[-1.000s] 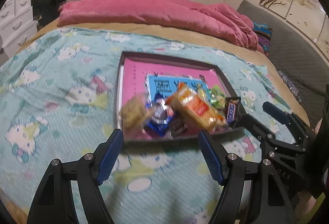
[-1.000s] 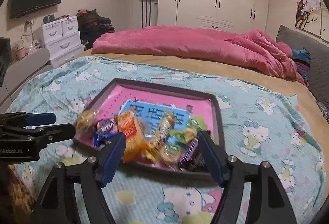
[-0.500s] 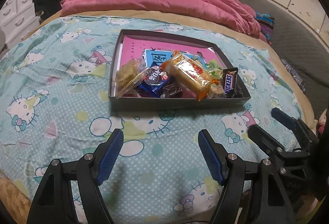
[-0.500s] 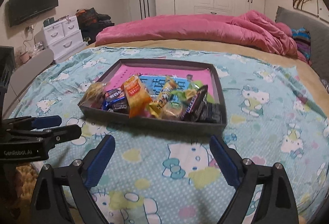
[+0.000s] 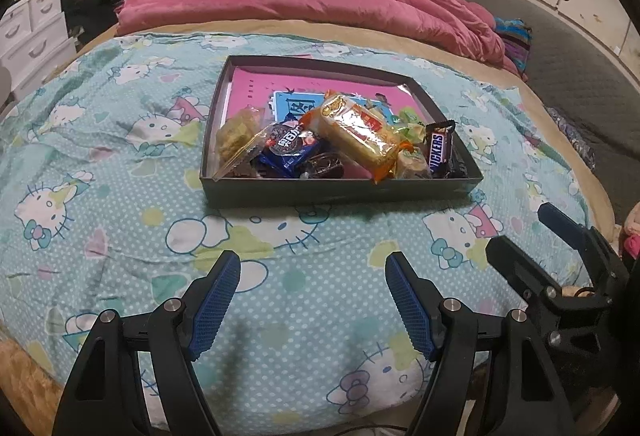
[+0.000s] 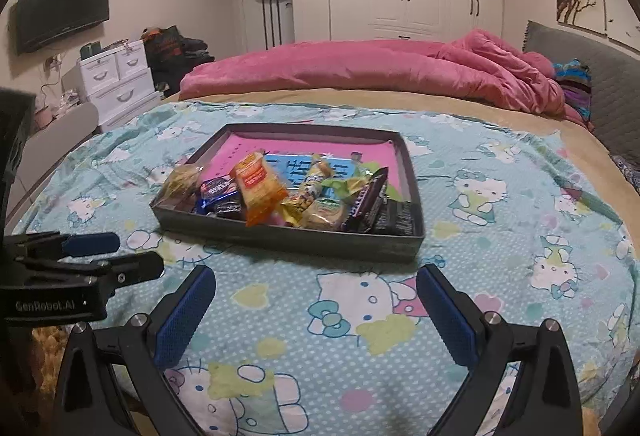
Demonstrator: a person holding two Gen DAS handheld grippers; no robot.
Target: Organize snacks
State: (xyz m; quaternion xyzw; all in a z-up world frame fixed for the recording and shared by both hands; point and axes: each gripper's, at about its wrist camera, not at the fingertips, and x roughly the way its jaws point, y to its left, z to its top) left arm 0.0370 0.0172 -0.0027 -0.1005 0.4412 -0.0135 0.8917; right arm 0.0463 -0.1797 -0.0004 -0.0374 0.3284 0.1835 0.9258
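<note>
From the left wrist view I see my left gripper (image 5: 312,296) low down, its two blue fingers wide apart with nothing between them. It hangs over the blue cat blanket (image 5: 120,196). The dark tray (image 5: 340,192) sits at twelve o'clock from the gripper, well apart from it. The snacks (image 5: 340,144) lie piled at the near end of the tray — a long yellow cake pack (image 5: 360,136) on top, a blue cookie pack (image 5: 290,148) at its nine o'clock side, and a Snickers bar (image 5: 438,152) at its three o'clock side. My right gripper (image 5: 560,248) shows at three o'clock, off the tray.

From the right wrist view my right gripper (image 6: 316,308) is open wide too, holding nothing. The tray (image 6: 288,238) is at twelve o'clock, apart from the fingers, with the snacks (image 6: 288,196) heaped along its near wall. The yellow cake pack (image 6: 258,186) stands up a bit — tilted. My left gripper (image 6: 92,256) pokes in at nine o'clock. A pink quilt (image 6: 380,72) lies far back on the bed.
</note>
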